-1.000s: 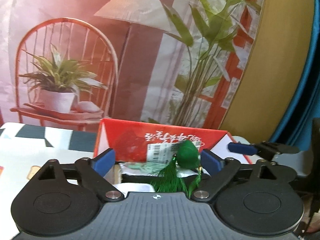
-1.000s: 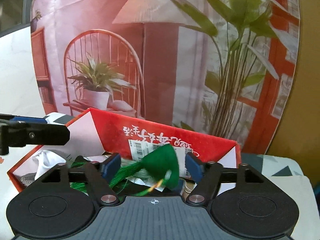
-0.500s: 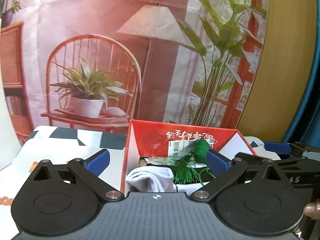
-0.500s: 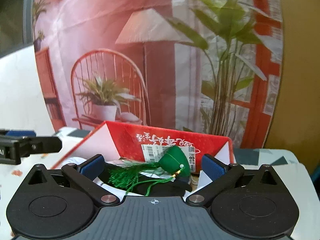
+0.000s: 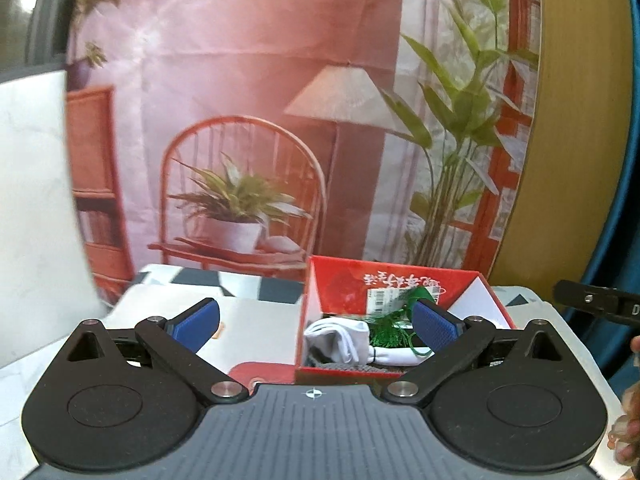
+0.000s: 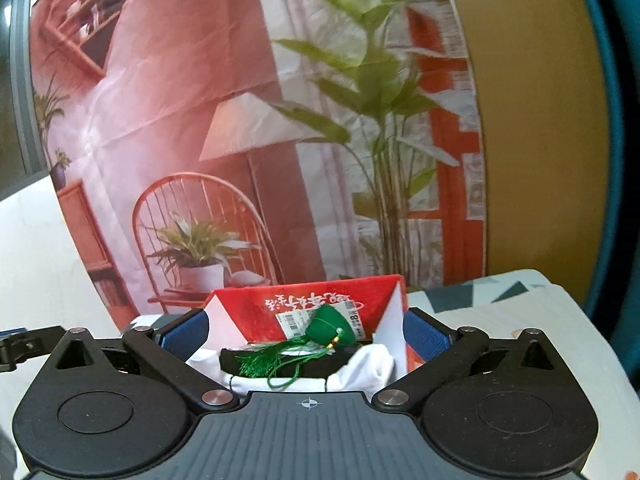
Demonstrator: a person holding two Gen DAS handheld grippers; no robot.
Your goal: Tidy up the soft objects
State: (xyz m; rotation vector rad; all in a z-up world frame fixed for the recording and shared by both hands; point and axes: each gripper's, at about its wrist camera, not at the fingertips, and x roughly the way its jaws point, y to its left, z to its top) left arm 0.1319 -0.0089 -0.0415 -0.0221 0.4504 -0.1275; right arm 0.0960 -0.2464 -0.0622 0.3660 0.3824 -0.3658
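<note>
A red cardboard box (image 5: 344, 280) (image 6: 256, 306) stands on the patterned table. In it lie white cloth (image 5: 340, 338) (image 6: 360, 368), a black soft item (image 6: 288, 364) and a green tasselled sachet (image 6: 330, 328) (image 5: 394, 318) on top. My left gripper (image 5: 316, 318) is open and empty, in front of the box and to its left. My right gripper (image 6: 306, 332) is open and empty, its fingers either side of the box, set back from it.
A printed backdrop (image 5: 280, 120) with a chair, plant and lamp hangs behind the table. A yellow panel (image 5: 572, 120) and blue curtain are at the right. The right gripper's finger (image 5: 596, 302) shows at the right edge of the left wrist view. A white wall (image 5: 32, 200) is at the left.
Both grippers have pulled back and away from the box and opened wider. The green sachet, between the right gripper's fingers a second ago, now lies in the box.
</note>
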